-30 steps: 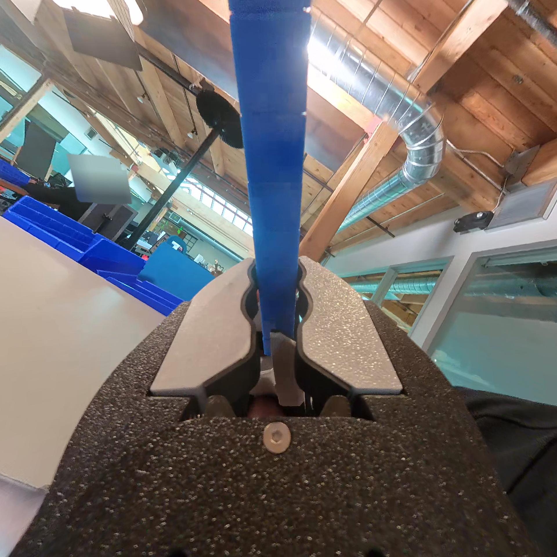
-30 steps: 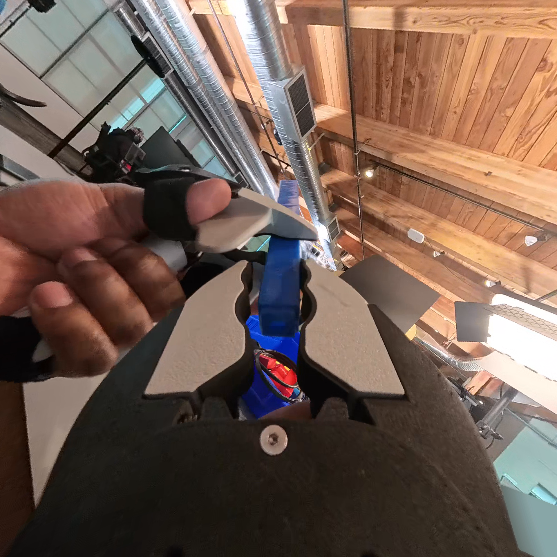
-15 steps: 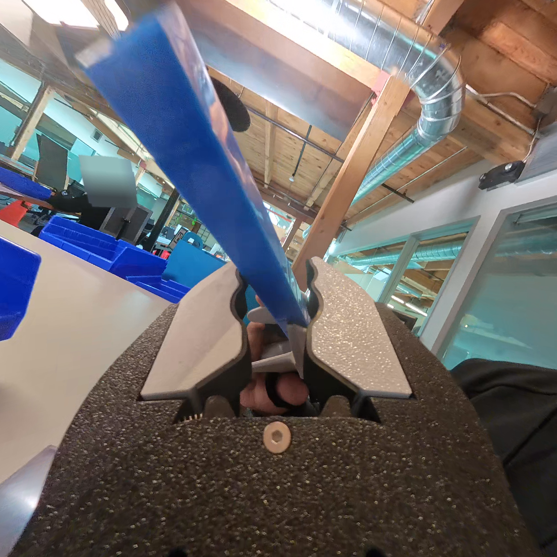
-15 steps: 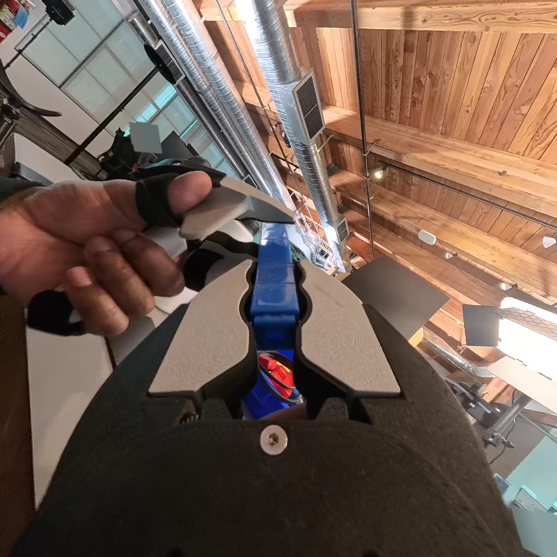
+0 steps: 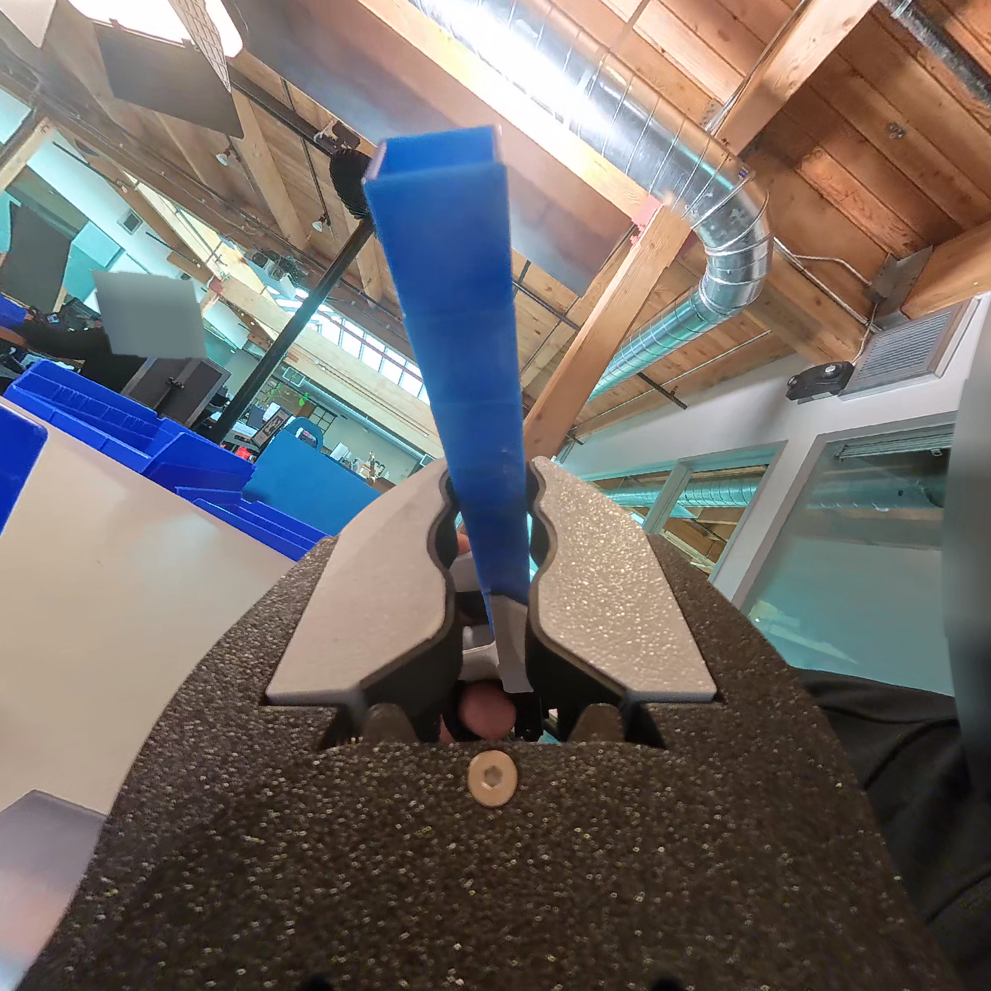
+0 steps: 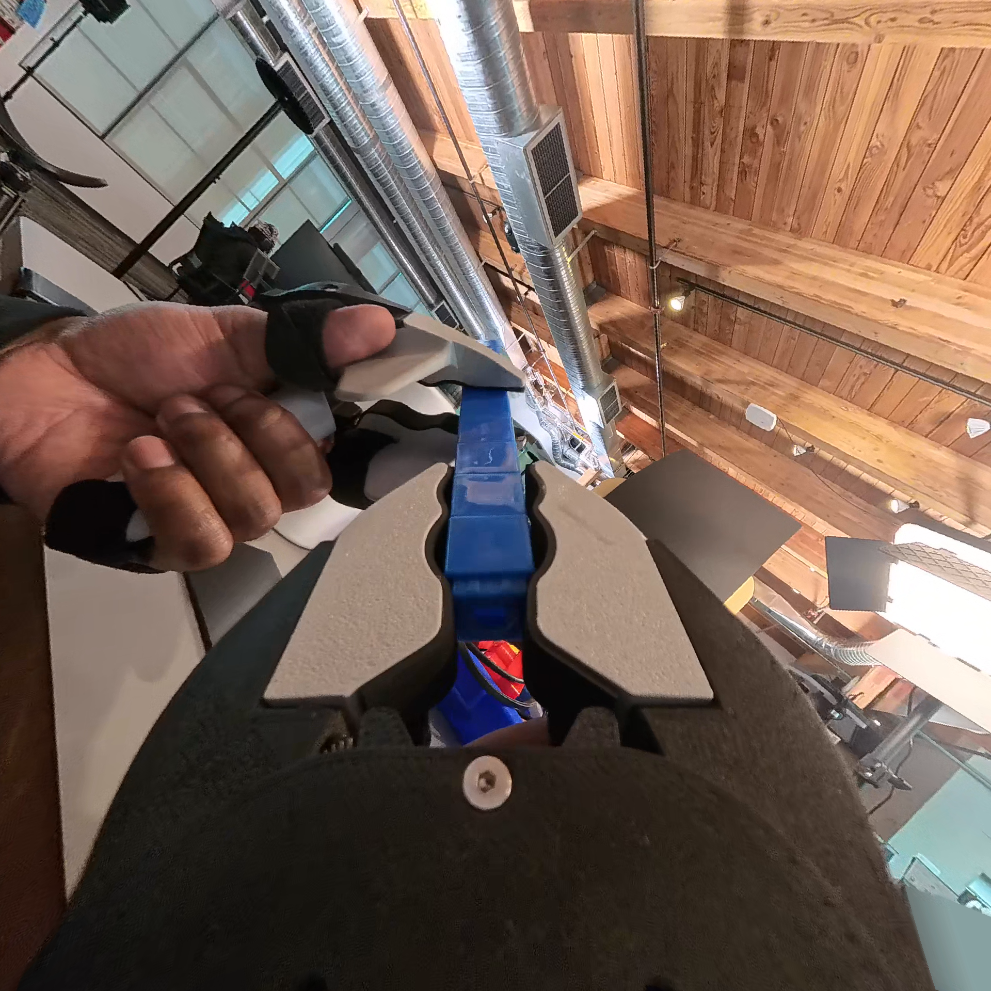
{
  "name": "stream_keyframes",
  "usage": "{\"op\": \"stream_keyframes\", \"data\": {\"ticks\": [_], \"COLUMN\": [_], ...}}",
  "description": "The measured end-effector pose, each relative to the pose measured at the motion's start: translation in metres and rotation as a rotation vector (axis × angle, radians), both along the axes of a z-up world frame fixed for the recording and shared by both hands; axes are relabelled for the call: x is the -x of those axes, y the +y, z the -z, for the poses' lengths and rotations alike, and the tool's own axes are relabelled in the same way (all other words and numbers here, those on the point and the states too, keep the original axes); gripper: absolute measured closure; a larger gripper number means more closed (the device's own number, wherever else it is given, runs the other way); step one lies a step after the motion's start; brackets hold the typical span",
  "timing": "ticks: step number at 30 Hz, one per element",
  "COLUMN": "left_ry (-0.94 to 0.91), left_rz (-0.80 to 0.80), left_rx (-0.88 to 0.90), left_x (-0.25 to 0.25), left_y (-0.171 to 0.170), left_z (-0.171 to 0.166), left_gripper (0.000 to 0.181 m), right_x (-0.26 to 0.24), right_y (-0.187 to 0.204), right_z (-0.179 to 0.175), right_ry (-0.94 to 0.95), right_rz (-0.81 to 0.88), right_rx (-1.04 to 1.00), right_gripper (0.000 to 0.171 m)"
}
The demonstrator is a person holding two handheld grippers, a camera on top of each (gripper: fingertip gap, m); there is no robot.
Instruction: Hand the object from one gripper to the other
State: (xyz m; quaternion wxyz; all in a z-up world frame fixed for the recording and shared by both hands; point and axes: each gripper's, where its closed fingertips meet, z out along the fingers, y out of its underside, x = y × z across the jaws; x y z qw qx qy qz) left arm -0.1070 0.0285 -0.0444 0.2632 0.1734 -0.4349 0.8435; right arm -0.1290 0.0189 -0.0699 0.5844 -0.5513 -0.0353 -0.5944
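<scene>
Blue bar [image 5: 472, 407]: a long, square-section blue piece made of stacked segments, being held off the desk, pointing up toward the wooden ceiling; in the right wrist view [image 6: 485, 515] its near end is sitting between that gripper's fingers.
Left gripper [image 5: 490, 536]: its grey fingers [image 5: 375, 584] are flanking the bar's lower part; the right one is lying against the bar's edge, while a narrow dark gap is showing on the left side, so I cannot tell whether they are clamping it.
Right gripper [image 6: 487, 541]: its fingers [image 6: 606, 595] are pressing on both flanks of the bar's last segment, grasping it.
Other gripper seen from the right wrist view: a grey finger [image 6: 429, 362] is crossing just above the bar's far end, with a person's hand [image 6: 177, 407] in black straps working its handle.
Desk [image 5: 107, 616]: a pale surface is lying to the left, well below the bar.
Blue bins [image 5: 107, 423]: several are standing along the desk's far edge.
Overhead: a silver duct [image 5: 718, 268] is running under the timber beams.
</scene>
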Motion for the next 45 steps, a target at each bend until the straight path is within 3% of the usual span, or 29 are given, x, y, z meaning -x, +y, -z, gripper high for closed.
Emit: {"op": "stream_keyframes", "data": {"ticks": [18, 23, 45], "left_ry": [0.093, 0.037, 0.034], "left_rz": [0.033, 0.041, 0.010], "left_rx": [0.034, -0.022, -0.127], "left_x": [-0.002, 0.009, 0.001], "left_y": [-0.013, -0.023, -0.026], "left_z": [0.015, 0.018, 0.028], "left_gripper": [0.157, 0.158, 0.156], "right_x": [-0.007, -0.010, -0.017], "right_y": [-0.003, -0.001, 0.001], "right_z": [0.001, 0.004, 0.012], "right_ry": [0.035, 0.054, 0.076], "right_rz": [0.021, 0.032, 0.059], "right_rx": [-0.013, 0.000, 0.020], "right_gripper": [0.130, 0.125, 0.129]}}
